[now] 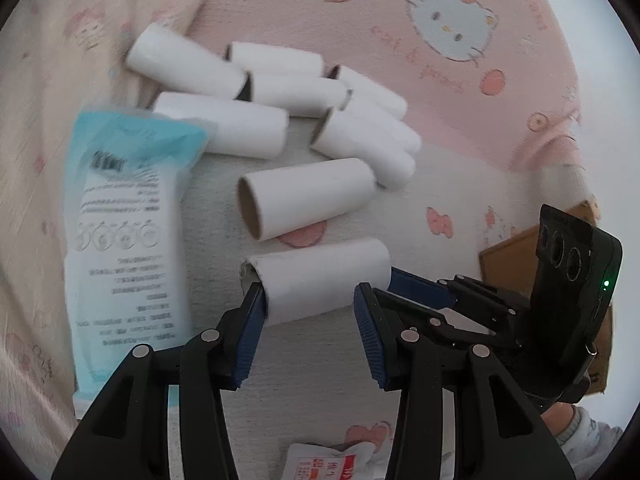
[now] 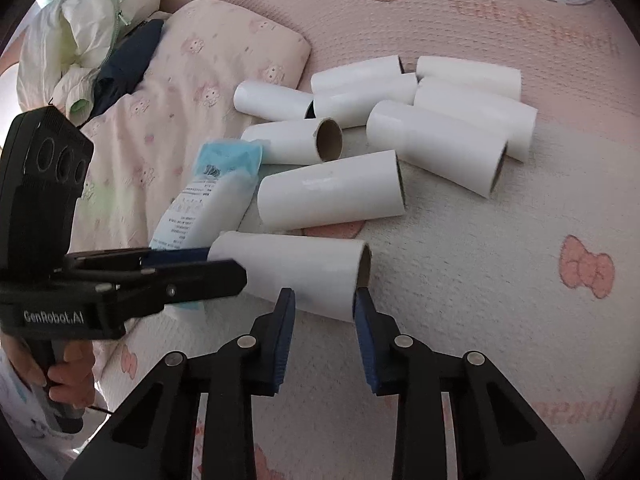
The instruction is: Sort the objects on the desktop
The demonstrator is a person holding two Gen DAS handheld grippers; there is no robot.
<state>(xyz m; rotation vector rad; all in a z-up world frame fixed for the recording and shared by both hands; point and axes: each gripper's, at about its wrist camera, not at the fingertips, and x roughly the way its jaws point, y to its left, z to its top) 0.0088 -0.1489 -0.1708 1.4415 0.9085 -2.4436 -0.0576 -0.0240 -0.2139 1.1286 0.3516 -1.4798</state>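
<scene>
Left wrist view: you are holding the left gripper (image 1: 310,296) with its fingers about half spread. They are straddling the lower edge of the nearest white roll (image 1: 320,280), which is lying crosswise on the pink blanket (image 1: 280,8). The 9 o'clock pad is overlapping the roll's open end and the 3 o'clock pad is sitting at its lower edge. I cannot tell whether either pad is pressing on the roll.

At 6 o'clock, under the gripper, a red-and-white wrapper (image 1: 332,464) is poking into view. A blue-and-white packet (image 1: 124,216) is lying at 9 o'clock, just beside the roll. A second roll (image 1: 308,196) is lying just beyond the nearest one, toward 12 o'clock. Behind that, a pile of rolls (image 1: 280,88) is lying heaped, touching one another. A cardboard box (image 1: 516,260) is showing at 3 o'clock.

Right wrist view: you are keeping the right gripper (image 2: 323,296) on the other end of the same roll, with its fingers drawn fairly narrow. Their tips are meeting the roll's lower edge beside its open end, but I cannot tell whether they are clamping it. At 8 o'clock your hand (image 2: 66,380) is wrapping the left gripper's handle, and that gripper's fingers are flanking the roll's 9 o'clock end. Farther off, at 11 o'clock, a pillow (image 2: 224,56) and a white garment (image 2: 80,32) are lying past the pile.
</scene>
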